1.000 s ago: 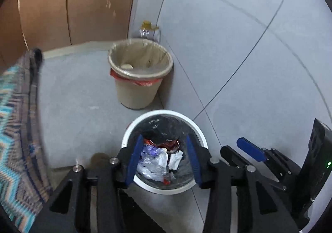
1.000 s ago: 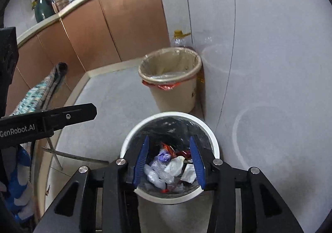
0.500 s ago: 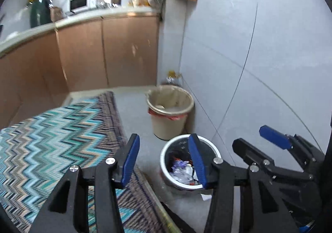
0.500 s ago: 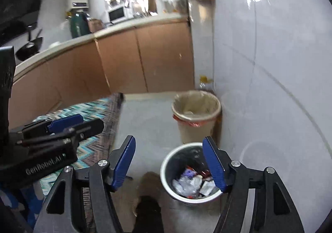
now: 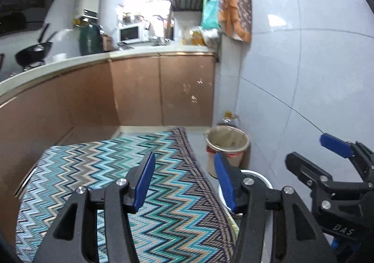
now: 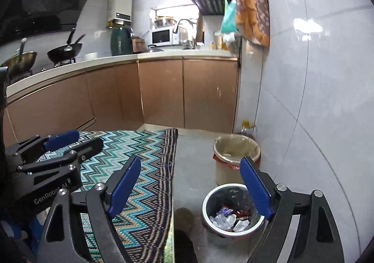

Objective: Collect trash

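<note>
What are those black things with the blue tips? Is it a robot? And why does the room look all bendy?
No robot here. A person holds two grabbing tools, one in each hand. Each has a small camera looking along its two fingers, and the round lens bends the room.

One picture is from the left hand-held gripper, the other from the right hand-held gripper. The blue parts are soft pads for pinching. Both tools have just been opening and nothing is between their fingers.

Below lies a zigzag cloth, with nothing on it. On the floor stands a white-rimmed bin with crumpled wrappers inside. Behind it is a tan bin with a bag liner, and a bottle against the wall.
</note>
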The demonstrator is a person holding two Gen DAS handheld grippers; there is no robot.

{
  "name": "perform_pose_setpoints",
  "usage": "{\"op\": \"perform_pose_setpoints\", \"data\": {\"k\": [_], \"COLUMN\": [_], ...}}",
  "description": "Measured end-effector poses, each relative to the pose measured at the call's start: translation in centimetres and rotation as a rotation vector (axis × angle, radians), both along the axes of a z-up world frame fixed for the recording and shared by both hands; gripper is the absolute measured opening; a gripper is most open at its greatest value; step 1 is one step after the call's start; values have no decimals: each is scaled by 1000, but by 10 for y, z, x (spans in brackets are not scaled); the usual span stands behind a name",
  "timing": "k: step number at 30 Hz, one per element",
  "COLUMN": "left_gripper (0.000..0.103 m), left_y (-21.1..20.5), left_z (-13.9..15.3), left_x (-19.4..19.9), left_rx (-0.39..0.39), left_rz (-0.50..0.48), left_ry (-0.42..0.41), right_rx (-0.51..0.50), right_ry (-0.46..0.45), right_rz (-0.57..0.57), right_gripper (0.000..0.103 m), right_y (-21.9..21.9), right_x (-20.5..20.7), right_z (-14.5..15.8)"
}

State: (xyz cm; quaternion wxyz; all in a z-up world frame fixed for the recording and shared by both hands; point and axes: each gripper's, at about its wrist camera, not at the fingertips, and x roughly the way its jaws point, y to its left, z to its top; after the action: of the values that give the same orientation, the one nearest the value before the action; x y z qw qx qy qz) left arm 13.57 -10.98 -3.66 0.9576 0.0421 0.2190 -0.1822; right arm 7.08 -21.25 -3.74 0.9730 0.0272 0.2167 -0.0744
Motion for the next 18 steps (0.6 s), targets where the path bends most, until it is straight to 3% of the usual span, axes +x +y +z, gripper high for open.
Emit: {"op": "perform_pose_setpoints", "data": {"k": [5,12,18], "left_gripper": [62,64,64], "left_y": [29,51,61], "left_z": [11,22,27], "left_x": [-24,-57,-79], "left_rx": [-23,-13,1], "left_rz": [57,130,173], "left_ry": [-45,-97,-131], "right_rx": [-39,-68,-86], "right_ry": [-30,-72,-100], "right_rz": [13,15,30], "right_gripper": [93,102,103], "right_y": [21,38,47], "right_x": [-17,-44,-60], "right_z": [11,22,27]}}
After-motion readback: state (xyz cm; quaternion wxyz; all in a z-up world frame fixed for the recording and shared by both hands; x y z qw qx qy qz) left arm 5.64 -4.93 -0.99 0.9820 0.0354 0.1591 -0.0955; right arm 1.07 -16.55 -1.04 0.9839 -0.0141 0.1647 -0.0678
